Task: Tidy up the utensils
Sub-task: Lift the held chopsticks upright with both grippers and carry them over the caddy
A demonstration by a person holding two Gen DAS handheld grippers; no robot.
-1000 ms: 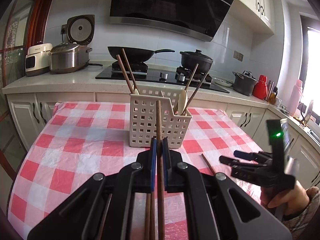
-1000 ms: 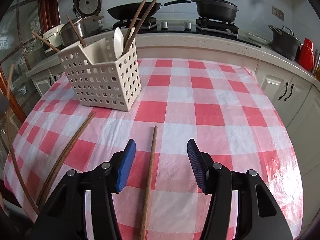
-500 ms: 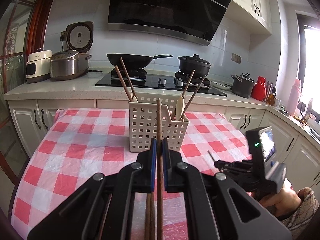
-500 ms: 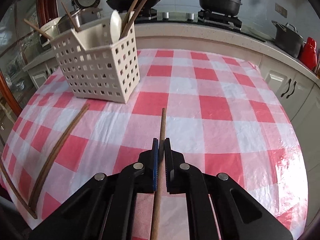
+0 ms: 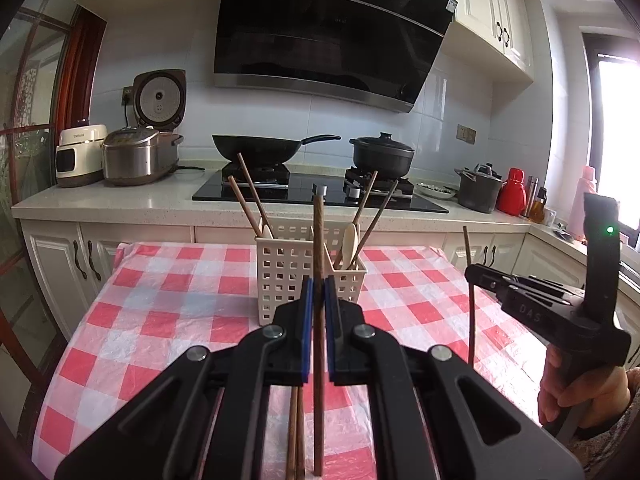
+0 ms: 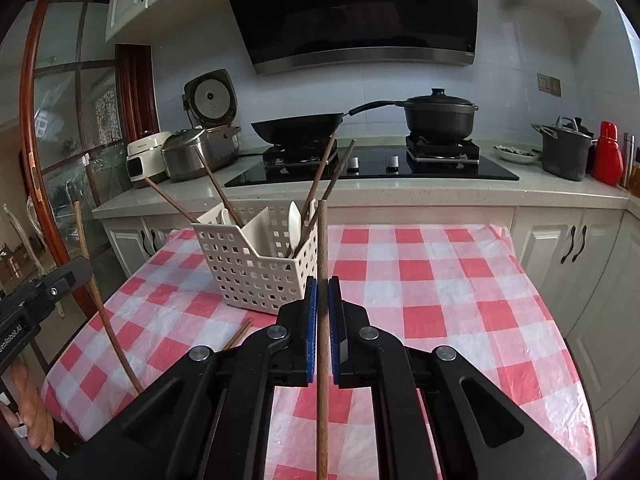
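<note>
A desk point(image 5: 168, 300) under a red-and-white checked cloth fills the lower half of both views, with one white perforated basket point(image 6: 256, 276) standing at centre frame. The basket holds four wooden chopsticks, two leaning left point(image 5: 250, 196) and two leaning right point(image 5: 376, 204), plus one pale spoon point(image 5: 350, 236). Two tools are raised above the cloth. The left tool point(image 5: 316, 304), bottom centre of its own view, is clamped tight on one chopstick point(image 5: 318, 240) pointing upward in front of the basket. The right tool point(image 6: 323, 308) is likewise closed on one chopstick point(image 6: 322, 240); a hand point(image 5: 580, 396) grips it at lower right of the left view. Two more chopsticks point(image 6: 240, 332) lie together on the cloth just left of the right tool.
</note>
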